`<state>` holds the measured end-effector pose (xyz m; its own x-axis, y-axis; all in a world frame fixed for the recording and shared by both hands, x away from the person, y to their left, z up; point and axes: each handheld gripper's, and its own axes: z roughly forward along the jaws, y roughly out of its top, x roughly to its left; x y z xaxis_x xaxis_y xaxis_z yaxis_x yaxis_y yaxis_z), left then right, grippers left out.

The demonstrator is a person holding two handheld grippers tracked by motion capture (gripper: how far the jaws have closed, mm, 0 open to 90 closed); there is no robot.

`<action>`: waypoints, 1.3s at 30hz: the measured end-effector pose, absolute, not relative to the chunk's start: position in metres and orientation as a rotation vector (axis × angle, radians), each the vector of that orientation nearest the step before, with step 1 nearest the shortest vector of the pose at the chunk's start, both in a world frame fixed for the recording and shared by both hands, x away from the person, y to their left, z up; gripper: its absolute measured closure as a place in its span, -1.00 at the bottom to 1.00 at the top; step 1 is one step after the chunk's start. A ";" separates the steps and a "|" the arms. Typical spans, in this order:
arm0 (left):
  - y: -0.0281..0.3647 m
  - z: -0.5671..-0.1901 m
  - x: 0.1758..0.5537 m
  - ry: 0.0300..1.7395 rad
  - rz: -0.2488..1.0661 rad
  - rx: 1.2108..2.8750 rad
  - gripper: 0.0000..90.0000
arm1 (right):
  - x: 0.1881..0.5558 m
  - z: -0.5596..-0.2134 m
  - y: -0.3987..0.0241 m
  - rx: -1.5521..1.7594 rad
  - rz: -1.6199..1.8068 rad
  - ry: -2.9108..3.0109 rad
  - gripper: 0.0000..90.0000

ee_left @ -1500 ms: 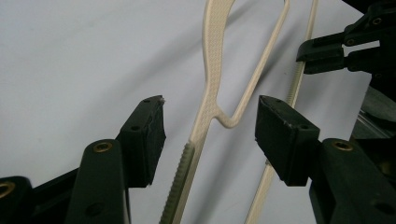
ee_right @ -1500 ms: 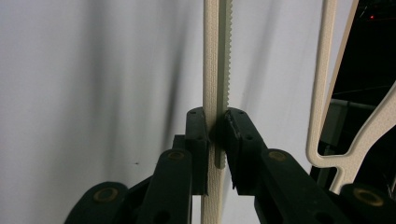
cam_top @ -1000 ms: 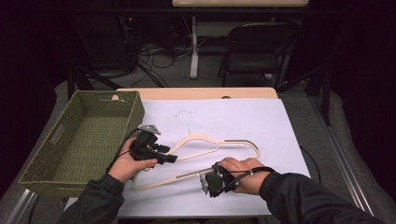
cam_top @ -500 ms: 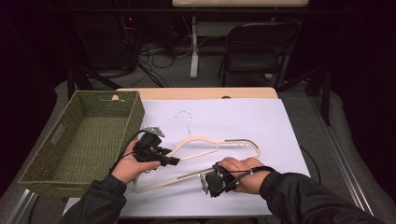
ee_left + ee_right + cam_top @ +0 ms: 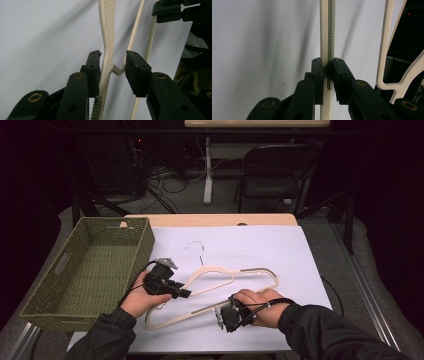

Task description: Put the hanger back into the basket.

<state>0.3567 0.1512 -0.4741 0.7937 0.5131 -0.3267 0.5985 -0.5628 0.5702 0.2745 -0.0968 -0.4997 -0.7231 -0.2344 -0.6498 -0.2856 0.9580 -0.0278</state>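
Note:
A cream plastic hanger (image 5: 215, 270) with a metal hook (image 5: 196, 246) lies on a white sheet (image 5: 260, 245). My left gripper (image 5: 184, 293) is at the hanger's left shoulder. In the left gripper view the gripper (image 5: 113, 65) is open, with the notched arm of the hanger (image 5: 107, 30) between the jaws and resting against the left pad (image 5: 95, 72). My right gripper (image 5: 220, 312) holds the hanger's ribbed bottom bar (image 5: 185, 314). Seen in the right gripper view, this gripper (image 5: 327, 67) is shut on that bar (image 5: 327, 30).
A green woven basket (image 5: 145, 245) stands at the table's left, close to my left hand. The wooden table edge (image 5: 210, 219) runs behind the sheet. A folding chair (image 5: 280, 170) and cables sit on the floor beyond.
My left gripper has shifted slightly right and nearer, onto the hanger's shoulder. The right gripper and the hanger have hardly moved.

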 end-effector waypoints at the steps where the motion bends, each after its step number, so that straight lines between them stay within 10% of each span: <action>1: 0.152 -0.474 0.357 0.816 -0.164 2.288 0.48 | 0.275 -0.500 -0.097 -0.365 0.095 2.407 0.77; 39: 0.156 -0.469 0.354 0.734 -0.398 2.233 0.92 | 0.281 -0.508 -0.096 -0.413 0.043 2.382 0.77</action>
<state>0.3544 0.1561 -0.4686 0.7883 0.3833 -0.4812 0.6125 -0.5628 0.5551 0.2806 -0.0965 -0.5082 -0.6985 -0.2828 -0.6573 -0.3064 0.9483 -0.0824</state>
